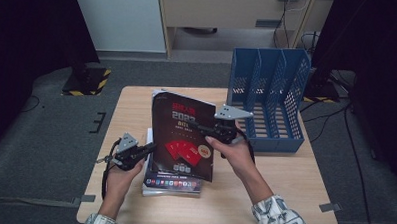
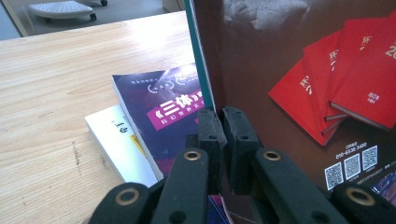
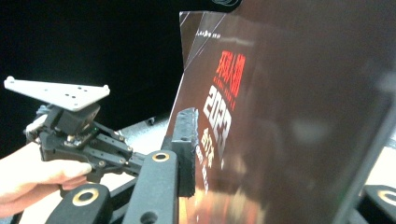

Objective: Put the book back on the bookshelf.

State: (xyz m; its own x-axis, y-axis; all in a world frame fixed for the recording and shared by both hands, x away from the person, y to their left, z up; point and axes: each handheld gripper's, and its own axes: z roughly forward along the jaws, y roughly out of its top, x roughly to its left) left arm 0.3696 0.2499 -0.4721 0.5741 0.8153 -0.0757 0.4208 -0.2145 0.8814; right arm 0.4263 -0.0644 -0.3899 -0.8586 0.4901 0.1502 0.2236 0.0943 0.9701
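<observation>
The tabletop (image 1: 136,110) was pale wood with a light grain, bare along its left side and near edge. A short stack of books (image 1: 171,185) lay flat near its front middle, a purple-covered one (image 2: 163,112) above a white one (image 2: 119,144). A blue slotted file rack (image 1: 269,97) stood at the far right corner.

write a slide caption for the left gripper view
Left gripper fingers clamp the dark magazine's edge above two stacked books.
</observation>
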